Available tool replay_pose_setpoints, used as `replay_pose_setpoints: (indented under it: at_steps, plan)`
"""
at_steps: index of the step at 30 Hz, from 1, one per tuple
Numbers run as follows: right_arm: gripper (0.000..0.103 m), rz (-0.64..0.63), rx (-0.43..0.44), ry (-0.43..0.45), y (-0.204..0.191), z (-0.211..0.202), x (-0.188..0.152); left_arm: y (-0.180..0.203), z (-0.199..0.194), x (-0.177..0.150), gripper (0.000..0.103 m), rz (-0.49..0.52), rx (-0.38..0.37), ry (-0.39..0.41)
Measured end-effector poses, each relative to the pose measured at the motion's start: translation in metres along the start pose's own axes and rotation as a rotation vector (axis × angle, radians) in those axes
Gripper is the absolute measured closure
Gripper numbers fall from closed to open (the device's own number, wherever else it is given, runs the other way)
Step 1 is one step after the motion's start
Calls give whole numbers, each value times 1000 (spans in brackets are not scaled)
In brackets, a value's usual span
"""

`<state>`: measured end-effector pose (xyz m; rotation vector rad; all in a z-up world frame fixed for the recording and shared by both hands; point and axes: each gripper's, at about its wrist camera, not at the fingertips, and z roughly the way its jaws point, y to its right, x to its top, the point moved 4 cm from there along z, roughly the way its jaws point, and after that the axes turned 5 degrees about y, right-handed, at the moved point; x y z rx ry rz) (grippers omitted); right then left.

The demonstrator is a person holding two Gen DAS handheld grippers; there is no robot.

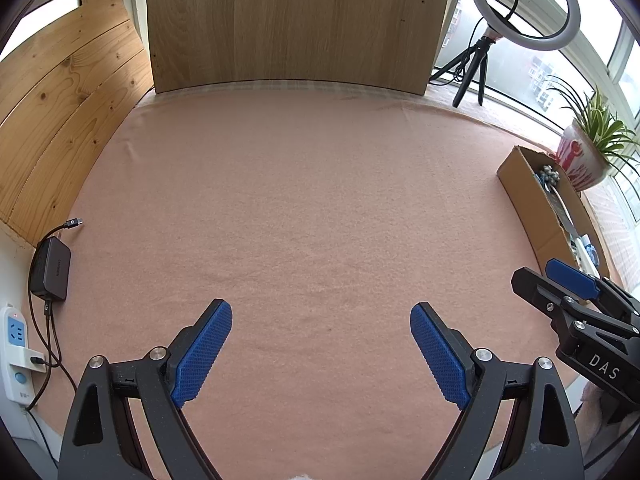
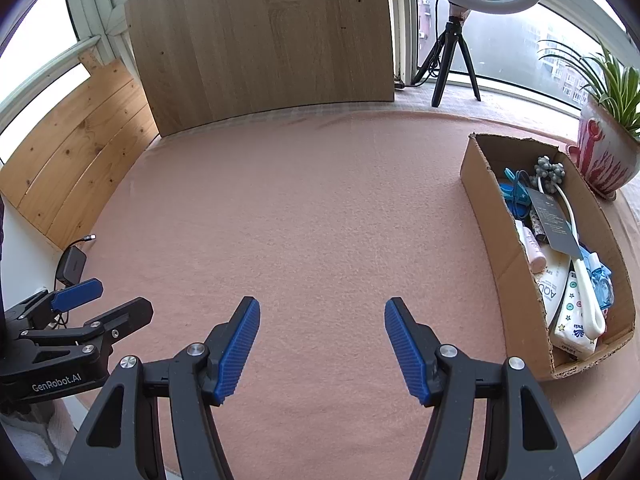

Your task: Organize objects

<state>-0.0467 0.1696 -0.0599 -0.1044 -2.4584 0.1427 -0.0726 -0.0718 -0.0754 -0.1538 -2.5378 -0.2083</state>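
pink felt table (image 2: 320, 208) with wood panels behind. my left gripper (image 1: 321, 344) and right gripper (image 2: 322, 340) both hover with fingers spread, holding nothing. cardboard box (image 2: 486, 216) at far right, beside potted plant (image 2: 608, 152), holds tubes, packets and a massager (image 2: 560, 200).

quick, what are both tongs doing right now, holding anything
Left tongs: open, holding nothing, above the pink cloth.
Right tongs: open, holding nothing, the cardboard box to their right.
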Motion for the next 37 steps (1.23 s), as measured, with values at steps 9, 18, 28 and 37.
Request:
replay_pose_setpoints:
  at_steps: [9, 18, 28, 37]
  plan:
    - [42, 1, -1, -4, 1, 3, 0, -1, 5, 1, 10, -4, 4, -7]
    - [42, 0, 0, -8, 1, 4, 0, -5, 9, 2, 10, -5, 7, -18]
    - [42, -4, 3, -14, -1, 8, 0, -8, 12, 3, 10, -3, 9, -22]
    - [42, 4, 1, -25, 2, 14, -1, -9, 23, -1, 10, 3, 16, -41]
